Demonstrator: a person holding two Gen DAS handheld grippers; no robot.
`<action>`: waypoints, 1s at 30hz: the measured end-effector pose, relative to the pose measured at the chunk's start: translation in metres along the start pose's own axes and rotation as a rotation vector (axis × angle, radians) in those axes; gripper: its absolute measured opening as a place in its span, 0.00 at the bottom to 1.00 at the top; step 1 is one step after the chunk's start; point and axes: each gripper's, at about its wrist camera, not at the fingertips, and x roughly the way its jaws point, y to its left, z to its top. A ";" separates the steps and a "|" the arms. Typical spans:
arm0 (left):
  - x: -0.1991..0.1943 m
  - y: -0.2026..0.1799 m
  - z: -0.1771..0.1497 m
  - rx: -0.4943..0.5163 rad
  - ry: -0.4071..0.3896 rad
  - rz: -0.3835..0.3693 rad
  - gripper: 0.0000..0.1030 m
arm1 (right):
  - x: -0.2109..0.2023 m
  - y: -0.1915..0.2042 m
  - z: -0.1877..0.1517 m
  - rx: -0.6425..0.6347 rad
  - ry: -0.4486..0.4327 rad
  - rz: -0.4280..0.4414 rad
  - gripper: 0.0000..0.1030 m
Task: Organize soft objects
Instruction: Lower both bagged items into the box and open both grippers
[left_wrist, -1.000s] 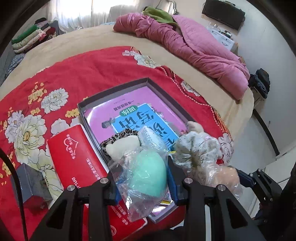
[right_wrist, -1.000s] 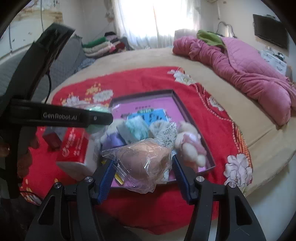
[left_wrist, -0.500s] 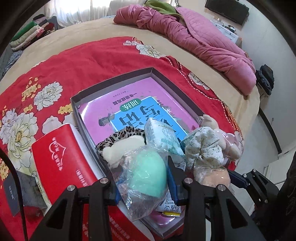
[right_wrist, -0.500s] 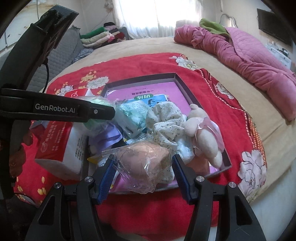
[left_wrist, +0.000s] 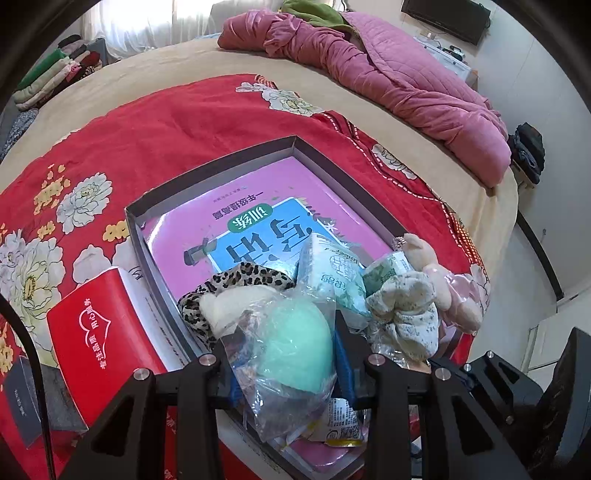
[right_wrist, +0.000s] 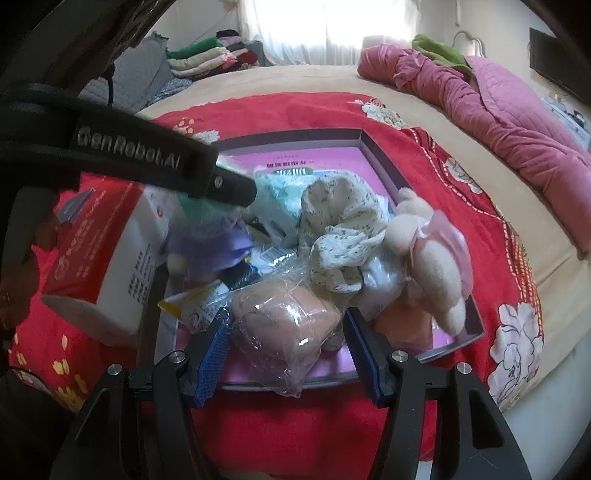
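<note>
My left claw grips bagged green sponge, right claw bagged peach sponge; both now lowered over box, 12 o'clock, release near.

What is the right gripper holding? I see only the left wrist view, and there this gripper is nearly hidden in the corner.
Observer: The right gripper is shut on a peach soft object in a clear bag.
Operator: Where is it relative to the box?
Observer: It appears to be over the near edge of the box, just in front of the floral cloth bundle.
Operator: Does my green bag hide anything?
Observer: Yes, a purple soft item lies below the left gripper.
</note>
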 end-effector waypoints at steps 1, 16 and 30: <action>0.000 0.000 0.000 0.001 0.000 -0.003 0.39 | 0.000 -0.001 -0.001 0.005 -0.003 0.003 0.61; 0.009 -0.009 0.002 0.014 0.008 -0.021 0.45 | 0.000 -0.007 -0.005 0.081 -0.023 0.034 0.67; -0.025 0.003 -0.003 -0.018 -0.062 -0.029 0.70 | -0.022 0.001 -0.003 0.074 -0.079 0.030 0.74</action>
